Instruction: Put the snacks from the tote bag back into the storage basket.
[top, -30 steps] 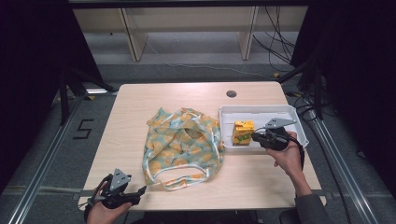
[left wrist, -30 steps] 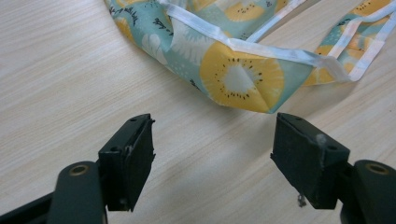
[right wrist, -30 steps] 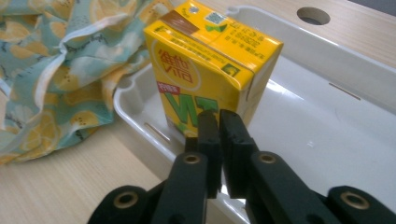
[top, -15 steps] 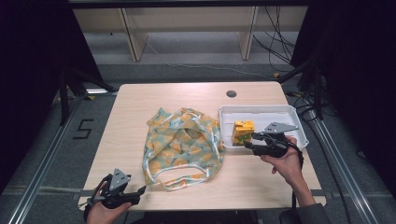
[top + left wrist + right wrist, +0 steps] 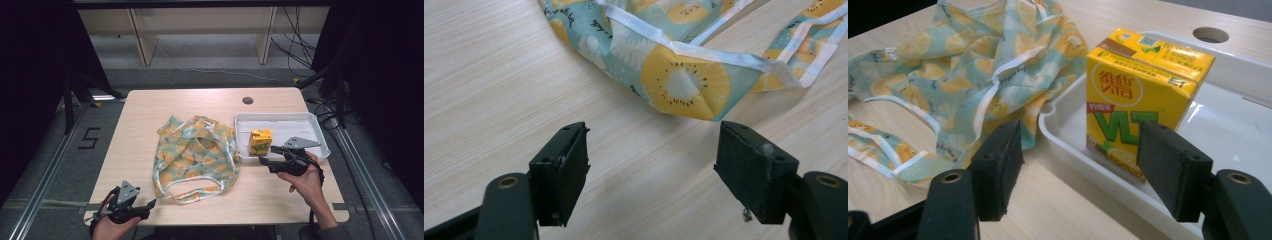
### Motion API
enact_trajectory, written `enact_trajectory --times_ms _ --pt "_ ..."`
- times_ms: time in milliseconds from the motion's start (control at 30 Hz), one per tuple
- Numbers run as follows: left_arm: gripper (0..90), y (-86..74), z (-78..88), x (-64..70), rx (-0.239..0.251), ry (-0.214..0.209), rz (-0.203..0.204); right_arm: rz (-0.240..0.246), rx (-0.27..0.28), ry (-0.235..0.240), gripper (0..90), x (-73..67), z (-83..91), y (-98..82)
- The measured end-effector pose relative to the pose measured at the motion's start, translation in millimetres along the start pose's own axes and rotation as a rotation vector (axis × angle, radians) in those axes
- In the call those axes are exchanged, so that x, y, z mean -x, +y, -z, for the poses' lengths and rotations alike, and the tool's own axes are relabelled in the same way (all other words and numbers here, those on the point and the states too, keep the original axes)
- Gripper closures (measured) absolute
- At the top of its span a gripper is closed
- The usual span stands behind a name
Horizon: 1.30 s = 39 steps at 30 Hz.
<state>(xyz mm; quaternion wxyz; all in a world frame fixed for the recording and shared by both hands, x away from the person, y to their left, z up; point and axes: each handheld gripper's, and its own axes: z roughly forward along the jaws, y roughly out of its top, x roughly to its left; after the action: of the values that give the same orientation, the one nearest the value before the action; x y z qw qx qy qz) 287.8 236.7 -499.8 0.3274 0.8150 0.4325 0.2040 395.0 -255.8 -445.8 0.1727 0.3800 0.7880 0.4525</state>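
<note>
A cloth bag (image 5: 195, 150) printed with yellow fruit slices lies crumpled in the middle of the wooden table (image 5: 145, 120), its white-edged handles toward the near edge. To its right, a yellow drink carton (image 5: 260, 141) stands upright in the left end of a white tray (image 5: 295, 117). My right gripper (image 5: 263, 161) is open just outside the tray's near rim, pointing at the carton (image 5: 1138, 95) and touching nothing. My left gripper (image 5: 147, 205) is open at the table's near left edge. A folded corner of the bag (image 5: 679, 80) lies just beyond its fingertips.
A round hole (image 5: 247, 100) sits in the tabletop behind the tray. Bare wood stretches left of the bag and along the near edge between the hands. Beyond the table stand wooden shelf legs (image 5: 145, 45), with floor cables (image 5: 305, 45) at the back right.
My right gripper has drawn back from over the tray toward the near edge and slightly left, staying open. The left gripper, bag and carton have not moved.
</note>
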Motion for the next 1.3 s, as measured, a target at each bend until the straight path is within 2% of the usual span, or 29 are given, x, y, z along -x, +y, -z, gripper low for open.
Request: enact_trajectory --times_ms 33,133,233,300,333,367,433,467,500,533,567,600,633,667,700,767,800,833,867,900,933,967,1000,1033,1067,1133,1233,1267,1300 --pt "28.8 0.0 0.0 0.1 0.001 -0.001 0.001 -0.024 0.0 0.003 34.2 -3.0 -0.4 -1.3" --pt "28.8 0.0 0.1 0.1 0.001 0.0 0.001 -0.03 -0.013 0.015 33.6 -5.9 0.5 -3.7" --pt "28.8 -0.2 0.0 0.2 0.001 0.0 0.001 -0.002 0.001 0.006 32.1 -6.8 -0.1 -6.3" --pt "28.8 -0.4 -1.4 1.9 0.023 0.001 0.025 -0.007 -0.004 0.021 31.6 -9.1 -0.3 -8.6" --pt "28.8 -0.3 -1.1 1.6 0.02 0.0 0.021 -0.037 -0.018 0.021 31.1 -12.9 0.6 -10.0" --pt "28.8 -0.3 -1.3 1.9 0.023 0.001 0.025 -0.011 -0.011 0.022 30.9 -12.1 -0.3 -11.3" --pt "28.8 0.0 0.1 0.2 0.001 0.0 0.001 -0.033 -0.024 0.025 30.3 -16.1 0.7 -14.2" --pt "28.8 -0.1 0.1 0.2 0.001 0.0 0.0 -0.017 -0.011 0.031 29.8 -15.8 -0.3 -15.9" --pt "28.8 -0.4 -2.0 2.4 0.028 0.002 0.032 -0.013 -0.014 0.024 29.5 -16.5 -0.1 -17.5" --pt "28.8 -0.5 -2.6 2.4 0.027 0.014 0.032 -0.016 -0.015 0.027 29.4 -17.8 0.0 -19.2" --pt "28.8 -0.3 -2.2 2.0 0.023 0.01 0.027 -0.044 -0.032 0.028 29.2 -21.7 1.5 -21.0" --pt "28.8 -0.3 -1.1 1.0 0.012 0.004 0.012 -0.014 -0.03 0.034 28.7 -20.2 1.2 -22.6" --pt "28.8 -0.2 -0.1 0.2 0.0 0.001 0.001 -0.041 -0.045 0.032 28.2 -24.2 2.6 -24.6" --pt "28.8 -0.3 -0.1 0.0 0.001 0.002 0.0 -0.018 -0.035 0.04 27.8 -23.3 2.1 -27.0" --pt "28.8 0.1 1.1 -1.2 -0.004 -0.005 -0.014 -0.042 -0.056 0.038 27.3 -27.1 4.4 -29.4" --pt "28.8 0.0 0.7 -0.9 -0.006 -0.004 -0.009 -0.009 -0.063 0.03 26.5 -26.8 6.3 -34.4" --pt "28.8 0.1 0.4 -0.9 -0.007 0.0 -0.016 -0.031 -0.069 0.024 26.2 -30.0 7.3 -37.6" --pt "28.8 -0.3 -0.6 -0.2 -0.003 0.002 -0.008 -0.009 -0.07 0.027 26.0 -28.7 8.0 -40.0" --pt "28.8 -0.7 -2.8 1.6 0.012 0.015 0.013 -0.037 -0.084 0.04 26.0 -31.5 9.0 -42.7" --pt "28.8 -0.7 -3.3 2.3 0.021 0.015 0.023 -0.01 -0.082 0.038 25.8 -29.7 9.0 -44.8" --pt "28.8 -0.7 -3.3 2.2 0.019 0.014 0.022 -0.007 -0.098 0.037 25.1 -30.0 10.2 -46.4" --pt "28.8 -0.5 -1.6 0.3 -0.005 0.003 -0.001 -0.037 -0.102 0.041 24.7 -33.0 10.2 -48.6" --pt "28.8 -0.6 -1.6 0.0 -0.008 0.0 -0.002 -0.008 -0.108 0.04 24.5 -30.4 10.5 -49.7" --pt "28.8 -0.5 -0.7 -0.5 -0.011 0.001 -0.011 -0.006 -0.111 0.033 24.3 -30.8 10.9 -51.3" --pt "28.8 -0.4 -0.5 -1.3 -0.011 -0.004 -0.018 -0.039 -0.13 0.047 23.8 -33.7 11.4 -52.9" --pt "28.8 -0.6 -0.6 -1.1 -0.01 -0.003 -0.009 -0.006 -0.141 0.034 22.8 -32.7 10.6 -56.1" --pt "28.8 -0.6 -0.9 -0.9 -0.011 -0.003 -0.009 0.013 -0.158 0.04 22.0 -34.9 9.6 -60.7" --pt "28.8 -0.5 -0.8 -1.0 -0.012 -0.002 -0.014 -0.019 -0.191 0.04 21.5 -38.0 11.1 -61.8" --pt "28.8 -0.5 -0.8 -1.1 -0.012 -0.002 -0.016 0.019 -0.174 0.037 21.3 -35.5 9.5 -63.3"
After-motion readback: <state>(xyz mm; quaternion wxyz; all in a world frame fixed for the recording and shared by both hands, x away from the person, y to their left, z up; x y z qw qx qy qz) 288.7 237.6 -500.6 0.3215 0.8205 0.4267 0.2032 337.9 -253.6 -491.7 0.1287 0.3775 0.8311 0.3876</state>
